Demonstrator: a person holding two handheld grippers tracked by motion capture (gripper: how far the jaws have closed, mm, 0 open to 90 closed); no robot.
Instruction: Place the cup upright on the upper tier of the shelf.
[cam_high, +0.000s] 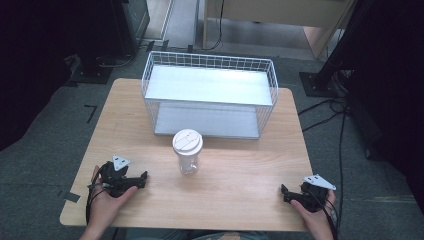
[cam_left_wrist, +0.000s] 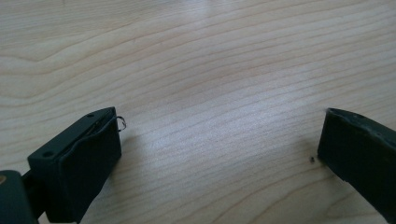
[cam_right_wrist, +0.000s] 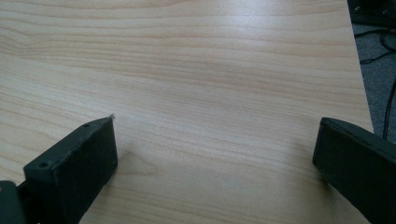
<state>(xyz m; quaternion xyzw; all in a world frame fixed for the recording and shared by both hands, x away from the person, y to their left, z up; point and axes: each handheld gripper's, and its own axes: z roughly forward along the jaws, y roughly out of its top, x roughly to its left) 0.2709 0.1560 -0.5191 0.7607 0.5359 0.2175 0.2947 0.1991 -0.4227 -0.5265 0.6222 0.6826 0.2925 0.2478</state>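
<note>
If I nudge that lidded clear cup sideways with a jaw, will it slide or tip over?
The cup stands upright, taller than it is wide, with a white lid broader than its base, so a high push likely tips it. It looks see-through and possibly empty, thus probably light and prone to skid on the smooth table. Thin walls may flex under a squeeze.

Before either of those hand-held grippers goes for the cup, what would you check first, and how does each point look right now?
1. Left hand-held gripper open: ok, jaws wide apart with nothing between them.
2. Right hand-held gripper open: ok, jaws apart over bare wood.
3. Cup upright: ok, standing in front of the wire basket.
4. Lid on the cup: ok; how tightly, cannot tell.
5. Path to the cup: ok, bare table on both sides.
6. Cup contents: cannot tell.
</note>
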